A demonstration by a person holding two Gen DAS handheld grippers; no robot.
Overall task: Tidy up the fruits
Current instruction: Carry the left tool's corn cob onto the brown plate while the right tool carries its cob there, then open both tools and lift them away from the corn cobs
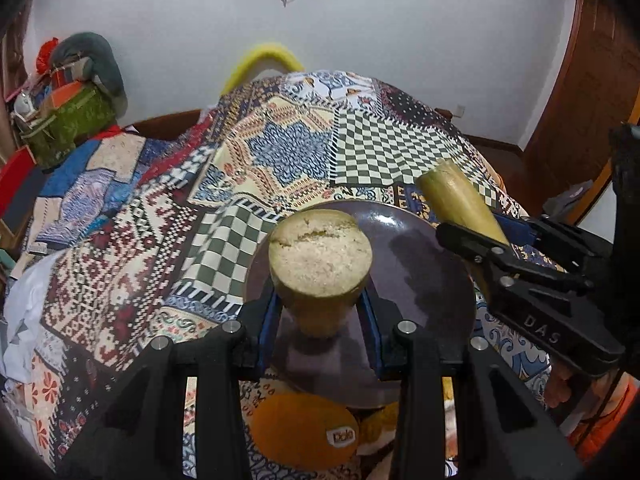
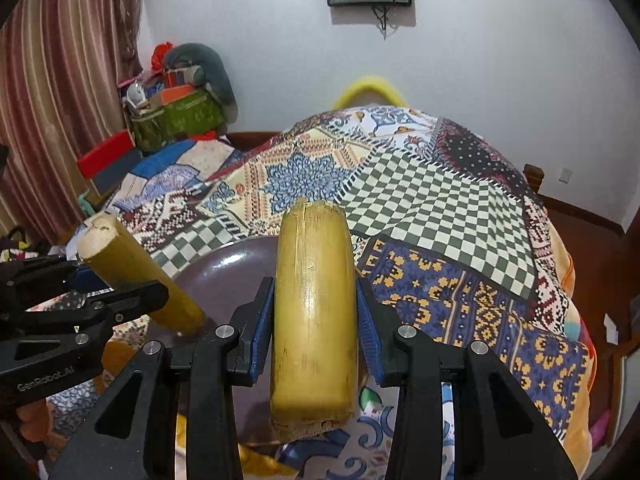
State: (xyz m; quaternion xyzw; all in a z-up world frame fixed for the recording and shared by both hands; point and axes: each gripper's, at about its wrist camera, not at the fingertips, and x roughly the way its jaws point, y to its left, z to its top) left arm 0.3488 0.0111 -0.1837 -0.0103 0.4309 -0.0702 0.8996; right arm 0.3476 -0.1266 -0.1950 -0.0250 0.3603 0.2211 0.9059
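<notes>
Hiding the plate's (image 1: 420,264) near rim, the left gripper (image 1: 320,320) clamps an upright sugarcane piece (image 1: 320,256) over the plate's middle; an orange (image 1: 296,428) lies half-covered below. The right gripper (image 2: 316,320) clenches another cane piece (image 2: 314,312) above the plate's right edge.

1. My left hand-held gripper (image 1: 320,334) clamps one yellow-green sugarcane piece (image 1: 320,260) above the purple plate (image 1: 420,276), fibrous cut end facing me.
2. My right hand-held gripper (image 2: 316,334) pinches a second sugarcane piece (image 2: 314,312).
3. An orange (image 1: 300,432) with a sticker lies just beside the plate.
</notes>
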